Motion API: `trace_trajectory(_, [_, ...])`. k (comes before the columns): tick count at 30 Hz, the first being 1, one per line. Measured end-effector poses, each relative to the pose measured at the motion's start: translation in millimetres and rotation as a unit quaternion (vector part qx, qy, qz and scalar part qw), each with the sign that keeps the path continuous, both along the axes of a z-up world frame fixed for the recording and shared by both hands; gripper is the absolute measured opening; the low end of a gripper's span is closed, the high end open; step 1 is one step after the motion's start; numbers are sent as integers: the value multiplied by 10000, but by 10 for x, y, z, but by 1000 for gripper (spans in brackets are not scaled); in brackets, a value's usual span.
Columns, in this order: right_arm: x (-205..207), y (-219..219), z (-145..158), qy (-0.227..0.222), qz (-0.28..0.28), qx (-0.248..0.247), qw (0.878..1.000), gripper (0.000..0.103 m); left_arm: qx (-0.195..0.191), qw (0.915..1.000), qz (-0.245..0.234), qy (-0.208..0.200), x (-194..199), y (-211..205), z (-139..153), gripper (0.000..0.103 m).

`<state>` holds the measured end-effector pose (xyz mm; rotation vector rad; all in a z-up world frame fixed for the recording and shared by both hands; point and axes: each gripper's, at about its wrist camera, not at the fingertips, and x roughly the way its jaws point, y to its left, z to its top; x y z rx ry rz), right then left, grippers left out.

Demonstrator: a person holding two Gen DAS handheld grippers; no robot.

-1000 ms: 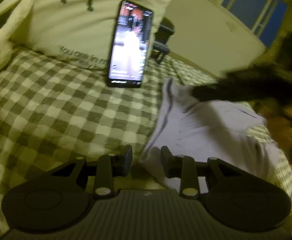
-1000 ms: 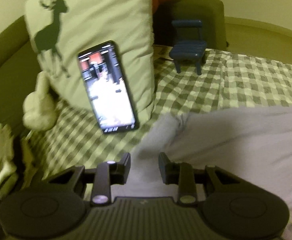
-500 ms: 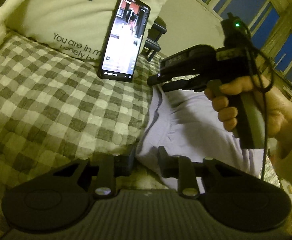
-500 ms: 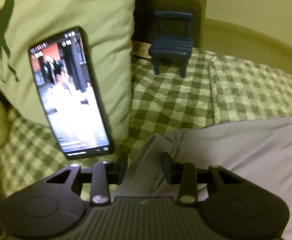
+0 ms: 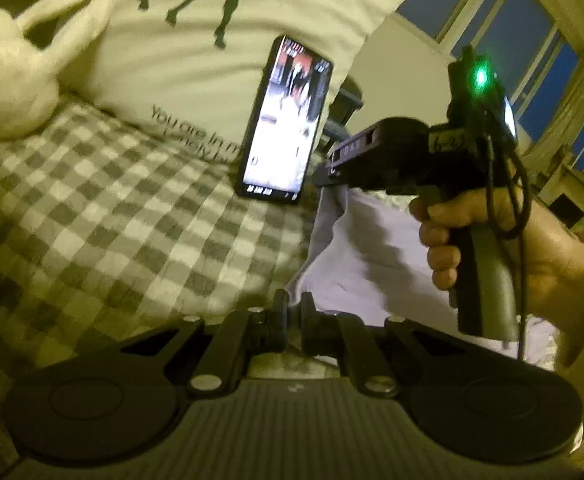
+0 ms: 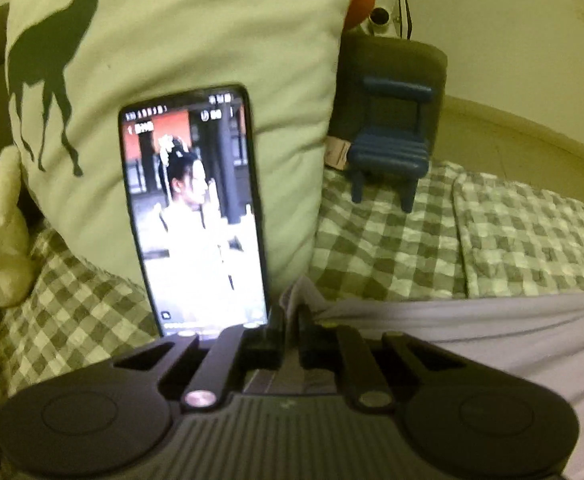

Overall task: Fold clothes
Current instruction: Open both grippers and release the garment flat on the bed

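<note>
On the checked bed point(image 5: 104, 240) lies the pale garment point(image 5: 371, 256), and both of my grippers pinch its near edge — left gripper point(image 5: 290, 308) clamped, right gripper point(image 6: 290, 320) closing on a corner beside the phone point(image 6: 196, 216). I'd lift both corners evenly and keep the edge taut.

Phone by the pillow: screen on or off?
On. The phone leans upright against the pillow, its screen lit and showing a video frame in both views.
</note>
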<state>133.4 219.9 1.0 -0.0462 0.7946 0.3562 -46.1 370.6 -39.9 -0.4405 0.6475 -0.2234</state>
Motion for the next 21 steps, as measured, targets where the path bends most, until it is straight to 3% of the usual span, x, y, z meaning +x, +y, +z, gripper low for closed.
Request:
trace_trajectory(4, [22,-23,-85,89,-54,6,9999,14,129,9999,4,85,30,-29,-40,17])
trace_trajectory(6, [12,-55,-99,95,-101,38,9999,33,83,9999,15,92,31,-13,-49,19])
trace_trajectory(7, [-4,-82,-77,76,-122,66,9999,35,68,9999,18,88,30,-10,-51,25])
trace_trajectory(12, [-145,-368,118,-54,-201,218,9995,44,140,9997,181,25,26,-25,-18,50])
trace_trajectory(21, [-416,-1343,410,-431,-614,65,9972,52,689,9957,600,-157,-46,-203,138,70])
